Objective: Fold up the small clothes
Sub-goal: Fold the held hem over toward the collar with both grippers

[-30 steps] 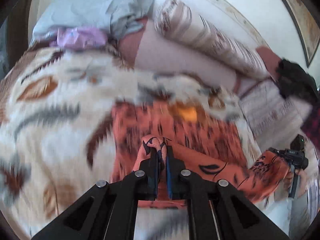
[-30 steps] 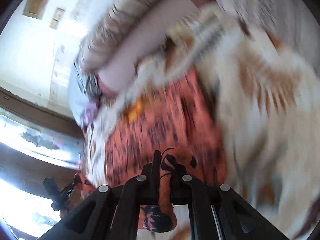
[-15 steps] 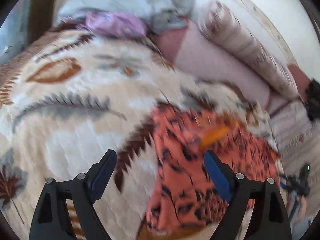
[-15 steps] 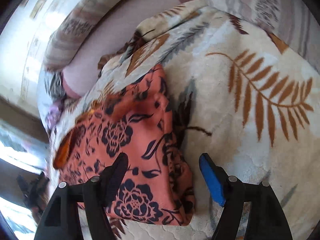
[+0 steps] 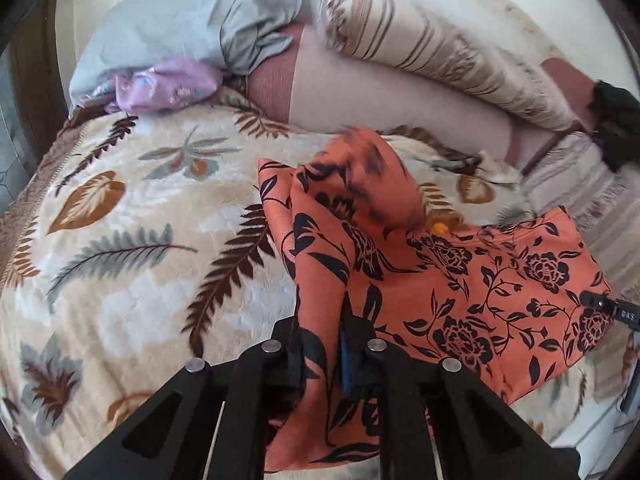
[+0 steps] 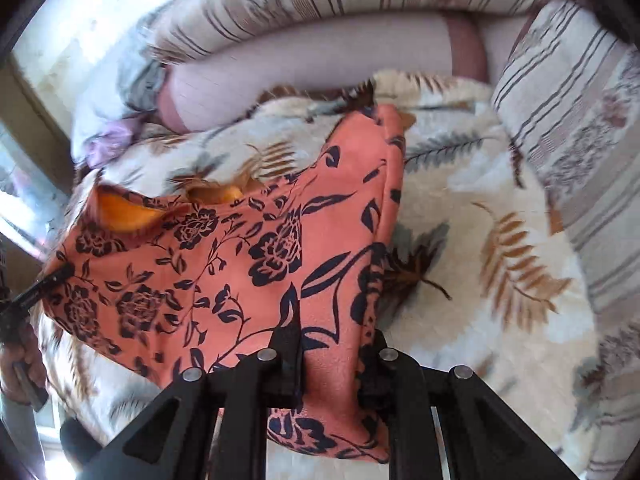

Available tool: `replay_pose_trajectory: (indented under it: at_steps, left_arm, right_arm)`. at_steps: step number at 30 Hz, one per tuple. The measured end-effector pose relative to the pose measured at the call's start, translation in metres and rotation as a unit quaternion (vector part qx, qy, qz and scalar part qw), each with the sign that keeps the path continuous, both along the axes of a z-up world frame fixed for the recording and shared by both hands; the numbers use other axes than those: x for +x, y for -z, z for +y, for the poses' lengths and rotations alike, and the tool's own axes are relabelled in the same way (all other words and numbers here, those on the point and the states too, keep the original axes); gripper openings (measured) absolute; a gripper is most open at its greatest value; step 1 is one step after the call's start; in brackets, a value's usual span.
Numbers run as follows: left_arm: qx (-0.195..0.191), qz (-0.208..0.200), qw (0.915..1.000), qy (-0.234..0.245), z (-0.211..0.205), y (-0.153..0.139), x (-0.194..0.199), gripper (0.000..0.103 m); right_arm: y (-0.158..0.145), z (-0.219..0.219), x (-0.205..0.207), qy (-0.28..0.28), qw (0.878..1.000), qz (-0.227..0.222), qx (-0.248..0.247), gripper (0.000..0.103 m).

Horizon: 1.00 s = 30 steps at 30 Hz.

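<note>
Up close, the left gripper has its jaws pinched tight on a bunched fold of the orange floral garment, cloth squeezed right between the two fingers. Same deal on the other side: the right gripper is clamped on the near edge of that garment, with a strip of fabric running down between its jaws and hanging below them. In the left wrist view you can spot the right gripper way off at the garment's far right corner, and in the right wrist view the left gripper shows at the left edge.

The garment lies spread across the leaf-print blanket, part of it lifted and blurry toward the middle, with a bit of yellow-orange lining peeking out at the top edge.

Further back there's a pink bolster, a striped rolled blanket on top of it, plus a grey pillow and a lilac cloth at the far left corner.
</note>
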<state>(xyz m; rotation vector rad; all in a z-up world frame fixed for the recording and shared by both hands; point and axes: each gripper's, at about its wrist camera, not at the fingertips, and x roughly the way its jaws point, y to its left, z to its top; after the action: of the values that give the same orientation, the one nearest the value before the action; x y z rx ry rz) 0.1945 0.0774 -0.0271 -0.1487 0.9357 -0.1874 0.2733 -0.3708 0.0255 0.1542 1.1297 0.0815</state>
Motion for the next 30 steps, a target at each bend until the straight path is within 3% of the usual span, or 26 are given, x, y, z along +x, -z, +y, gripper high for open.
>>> replay_pose_trajectory:
  at_steps: [3,4,5,6,7,8,9,10,13,17,21,22,23,24,25,27,28,29,30]
  left_arm:
    - [-0.008,0.007,0.9999,0.010,0.010,0.017,-0.057,0.021]
    - [-0.008,0.025,0.9996,0.011,0.012,0.040,-0.071,0.047]
    - [-0.006,0.049,0.9987,0.012,0.013,0.068,-0.082,0.065]
    - [0.005,0.087,0.9962,0.006,0.017,0.102,-0.090,0.084]
    - [0.023,0.130,0.9911,-0.009,0.023,0.129,-0.095,0.080]
    - [0.007,0.114,0.9934,-0.014,0.031,0.134,-0.104,0.080]
    - [0.001,0.077,0.9967,-0.028,0.038,0.121,-0.114,0.080]
    - [0.018,0.073,0.9961,-0.047,0.042,0.111,-0.116,0.079]
    - [0.022,0.020,0.9974,-0.065,0.048,0.073,-0.109,0.079]
    - [0.033,-0.015,0.9986,-0.040,0.024,0.052,-0.087,0.079]
    - [0.031,-0.024,0.9992,0.010,-0.019,0.057,-0.079,0.079]
    - [0.031,-0.030,0.9988,0.020,-0.027,0.060,-0.081,0.079]
    - [0.035,-0.036,0.9984,0.028,-0.037,0.064,-0.081,0.079]
    - [0.043,-0.035,0.9979,0.034,-0.045,0.068,-0.079,0.079]
    - [0.062,-0.024,0.9970,0.039,-0.052,0.078,-0.074,0.079]
    - [0.121,0.021,0.9916,0.040,-0.061,0.108,-0.063,0.079]
    - [0.133,0.046,0.9895,0.035,-0.060,0.124,-0.056,0.081]
    - [0.119,0.028,0.9921,0.029,-0.057,0.125,-0.057,0.081]
    - [0.118,0.022,0.9924,0.026,-0.055,0.120,-0.058,0.081]
  right_arm:
    - [0.002,-0.018,-0.056,0.007,0.998,0.012,0.054,0.023]
    - [0.019,-0.024,-0.075,0.020,0.997,0.024,0.069,0.033]
    - [0.039,-0.030,-0.093,0.031,0.996,0.039,0.078,0.073]
    - [0.076,-0.039,-0.113,0.039,0.993,0.071,0.082,0.094]
    - [0.108,-0.050,-0.130,0.061,0.989,0.111,0.070,0.097]
    - [0.127,-0.058,-0.140,0.082,0.985,0.138,0.062,0.094]
    - [0.130,-0.064,-0.151,0.089,0.986,0.118,0.072,0.093]
    - [0.119,-0.067,-0.159,0.090,0.989,0.081,0.080,0.092]
    - [0.087,-0.082,-0.159,0.118,0.989,0.035,0.079,0.092]
    - [0.065,-0.085,-0.128,0.114,0.989,-0.008,0.099,0.092]
    - [0.080,-0.076,-0.077,0.108,0.990,-0.005,0.085,0.092]
    - [0.086,-0.075,-0.065,0.111,0.991,-0.001,0.079,0.081]
    - [0.092,-0.072,-0.052,0.110,0.991,0.004,0.070,0.051]
    - [0.099,-0.067,-0.041,0.101,0.993,0.015,0.054,0.034]
    - [0.103,-0.062,-0.033,0.086,0.996,0.026,0.017,0.025]
    - [0.124,-0.053,-0.017,0.064,0.993,0.036,-0.096,0.025]
    - [0.131,-0.061,-0.010,0.075,0.992,0.037,-0.098,0.036]
    - [0.127,-0.072,-0.009,0.111,0.990,0.032,-0.082,0.058]
    - [0.118,-0.085,-0.013,0.160,0.985,0.022,-0.066,0.060]
